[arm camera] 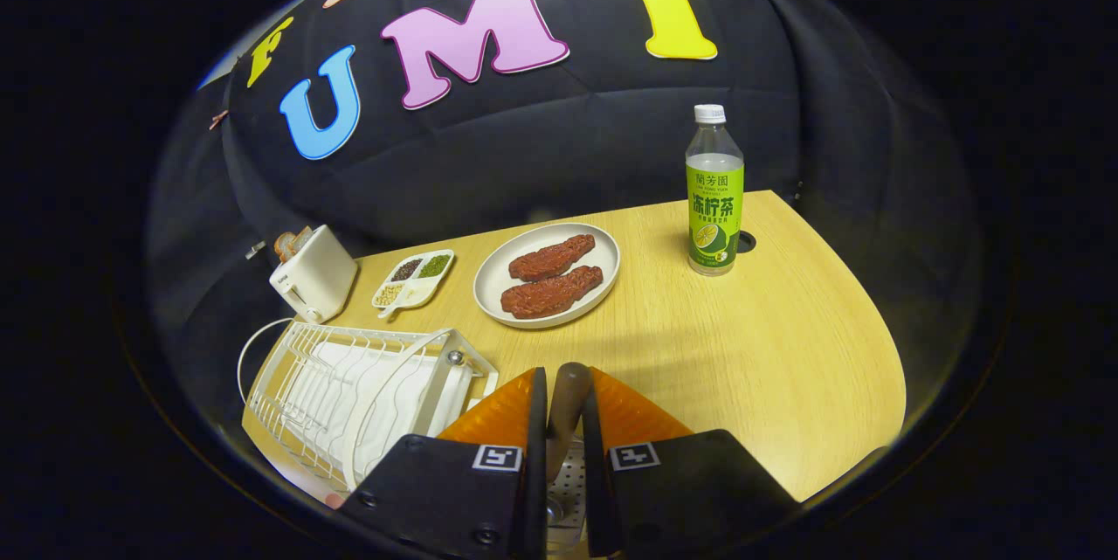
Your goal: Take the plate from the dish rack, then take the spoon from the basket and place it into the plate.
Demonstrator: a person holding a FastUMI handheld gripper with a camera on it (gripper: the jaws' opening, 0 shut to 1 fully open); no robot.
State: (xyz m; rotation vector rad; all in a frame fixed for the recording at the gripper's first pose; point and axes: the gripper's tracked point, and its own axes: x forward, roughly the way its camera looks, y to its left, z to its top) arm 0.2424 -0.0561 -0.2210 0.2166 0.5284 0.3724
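Pale wood makes the table [769,342], the largest thing here, with the white wire rack [349,394] lying just left of the fingers. Beyond the fingers, well ahead and a little left, sits the plate [603,267], already out on the table and carrying two reddish-brown slabs [550,276]. A bottle [714,193] stands off to its right; a toaster [314,280] and a small divided dish [415,280] lie to its left. The gripper [564,407] is clamped on a brown handle, judged to be the spoon [566,403], both fingers pressing its sides. Its long axis runs along the fingers, pointing roughly toward the plate, so the coming carry looks to be straight forward with a slight leftward drift. The spoon's bowl is hidden below the fingers, where a perforated metal surface, perhaps the basket [568,490], peeks through the gap.
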